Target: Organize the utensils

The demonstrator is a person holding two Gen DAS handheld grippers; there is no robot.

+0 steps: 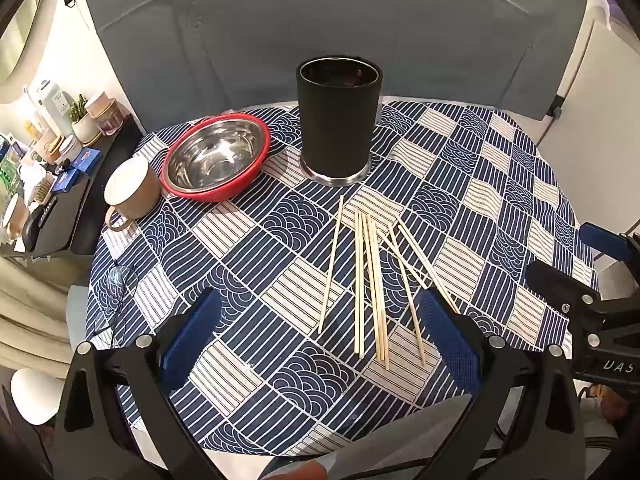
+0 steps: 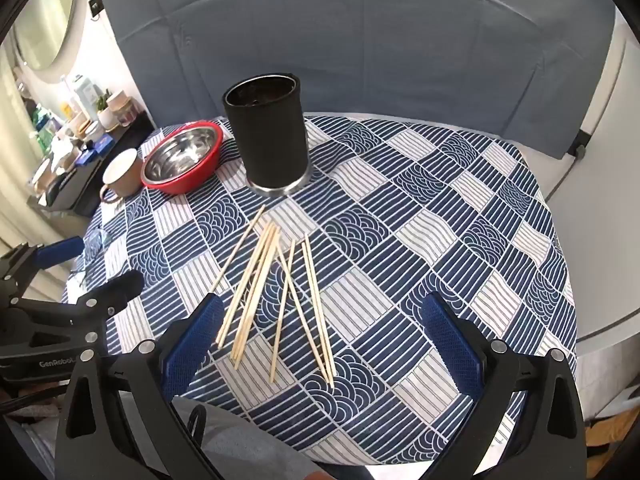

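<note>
Both claws are seen held above the near edge of a round table (image 1: 500,184), angled downward. The table is covered with a blue-and-white patterned cloth.

Left claw (image 1: 320,344): jaws are spread wide, nothing is held between the blue pads (image 1: 192,332). Right claw (image 2: 320,344): jaws are likewise spread wide and nothing is gripped. In the left wrist view the right claw is seen at the right margin; in the right wrist view the left claw is seen at the left margin.

Chopsticks (image 1: 370,280): a loose scatter of pale wooden sticks is laid flat on the cloth, in the middle of the table, between the claws and the holder. Several lie close and nearly parallel; one is set apart on the left; a few on the right are crossed over one another. None is touched by either claw.

Black cylindrical holder (image 1: 338,120): it is stood upright beyond the chopsticks, toward the far side of the table, on a silver base ring. Its contents cannot be made out.

Red-rimmed steel bowl (image 1: 216,156): it is placed just left of the holder. A beige mug (image 1: 132,188) is set beside the bowl, at the table's left edge. A pair of glasses (image 1: 116,304) is noted on the cloth near the left edge.
</note>
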